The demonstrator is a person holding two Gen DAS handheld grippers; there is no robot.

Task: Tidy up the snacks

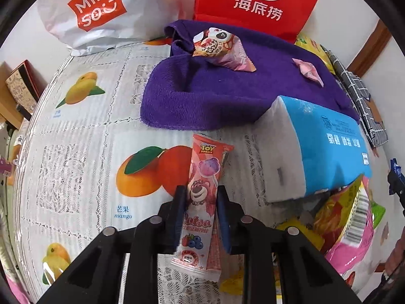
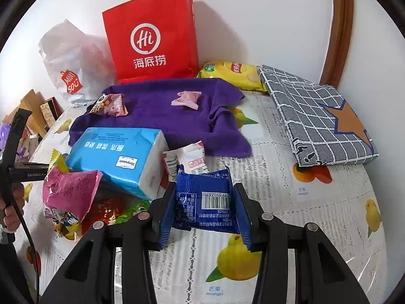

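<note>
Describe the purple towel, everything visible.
The purple towel is a soft terry cloth spread flat on the fruit-print tablecloth, rumpled and folded at its right corner. Two pink snack wrappers lie on it. A red paper bag stands behind it; a blue tissue pack overlaps its front edge.

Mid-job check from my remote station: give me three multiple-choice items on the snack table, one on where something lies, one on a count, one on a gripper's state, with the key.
1. Where does the blue tissue pack lie?
A. Inside the red paper bag
B. On the table, in front of the purple towel
C. On the checked cloth

2. How many wrapped snacks lie on the purple towel?
A. None
B. Two
C. Five

3. What is the left gripper doing?
A. Shut on the pink lollipop packet
B. Open over bare table
C. Holding the tissue pack

Key: 1 B, the pack's far end overlaps the towel's near edge; 2 B, a panda-print packet and a small pink wrapper; 3 A, both pads press the packet's sides.
</note>
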